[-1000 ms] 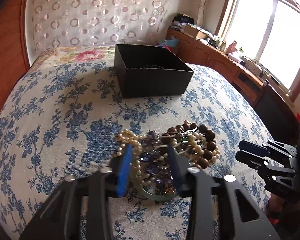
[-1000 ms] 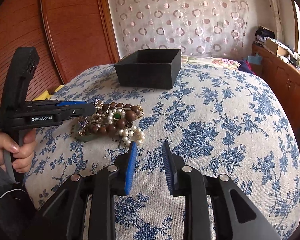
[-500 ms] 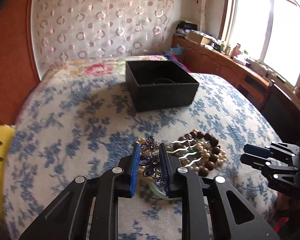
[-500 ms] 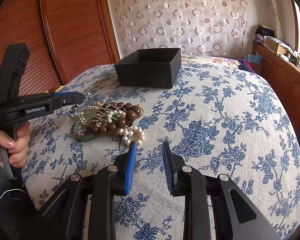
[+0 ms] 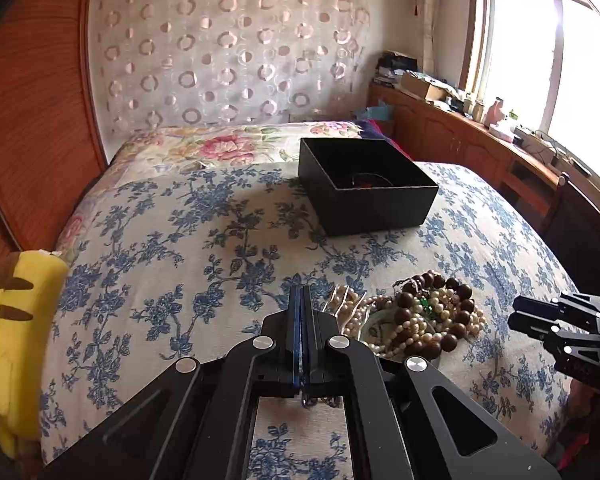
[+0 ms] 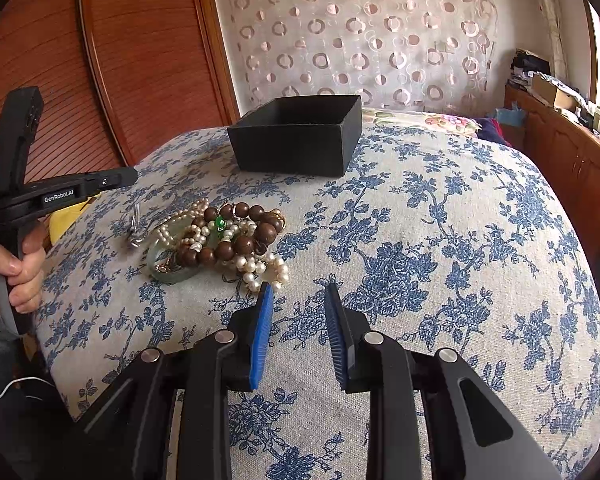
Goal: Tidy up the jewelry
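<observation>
Because the left tongs (image 5: pixel 301 300) have just been closing and now stand fully shut on a thin dangling chain (image 6: pixel 134 226), pinched only at one end, the grip looks precarious. The chain hangs just beside the heap of beads and pearls (image 6: pixel 220 244) on the bedspread (image 6: pixel 440 240), and could snag a strand and drag it along, or slip free on the way to the black box (image 6: pixel 296 136) further back. The right tongs (image 6: pixel 298 312) wait part-open, holding nothing.
</observation>
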A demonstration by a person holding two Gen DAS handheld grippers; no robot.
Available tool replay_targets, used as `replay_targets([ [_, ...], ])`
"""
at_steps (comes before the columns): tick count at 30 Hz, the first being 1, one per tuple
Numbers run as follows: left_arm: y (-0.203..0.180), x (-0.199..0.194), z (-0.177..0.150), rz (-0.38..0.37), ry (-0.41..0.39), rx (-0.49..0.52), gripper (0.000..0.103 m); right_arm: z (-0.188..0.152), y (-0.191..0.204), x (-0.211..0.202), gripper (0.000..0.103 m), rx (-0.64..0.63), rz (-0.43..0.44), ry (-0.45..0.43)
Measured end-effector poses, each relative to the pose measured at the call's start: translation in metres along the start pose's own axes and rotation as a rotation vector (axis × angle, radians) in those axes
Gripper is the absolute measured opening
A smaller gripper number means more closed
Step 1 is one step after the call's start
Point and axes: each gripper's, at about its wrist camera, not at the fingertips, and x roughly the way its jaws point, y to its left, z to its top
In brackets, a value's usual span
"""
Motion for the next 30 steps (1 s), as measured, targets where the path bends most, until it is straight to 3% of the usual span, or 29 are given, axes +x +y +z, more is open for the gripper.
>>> replay_targets([
  [6,0.013,-0.004,-0.01,0.02,0.021,-0.021,0.001,0.0,0.0,0.001,0.029,0.0,0.001,0.002],
  [8,0.014,-0.005,-0.015,0.021,0.035,-0.014,0.016,0.0,-0.001,0.002,0.029,0.001,0.002,0.007],
  [10,0.015,-0.005,-0.019,0.006,0.036,-0.007,0.049,0.001,-0.001,0.002,0.029,0.001,0.003,0.007],
  [11,0.015,-0.005,-0.021,-0.019,0.037,0.0,0.056,0.001,-0.001,0.002,0.029,0.001,0.004,0.007],
  [16,0.002,0.008,-0.027,-0.055,0.092,0.071,0.073,0.001,-0.001,0.003,0.029,0.003,0.004,0.011],
  [22,-0.011,0.024,-0.033,-0.063,0.146,0.134,0.073,0.001,-0.002,0.003,0.029,0.003,0.006,0.013],
  [27,-0.009,0.029,-0.031,-0.093,0.152,0.121,0.072,0.001,-0.002,0.005,0.029,0.003,0.009,0.015],
  [30,-0.007,0.027,-0.032,-0.12,0.153,0.111,0.062,0.0,-0.002,0.005,0.029,0.003,0.01,0.015],
])
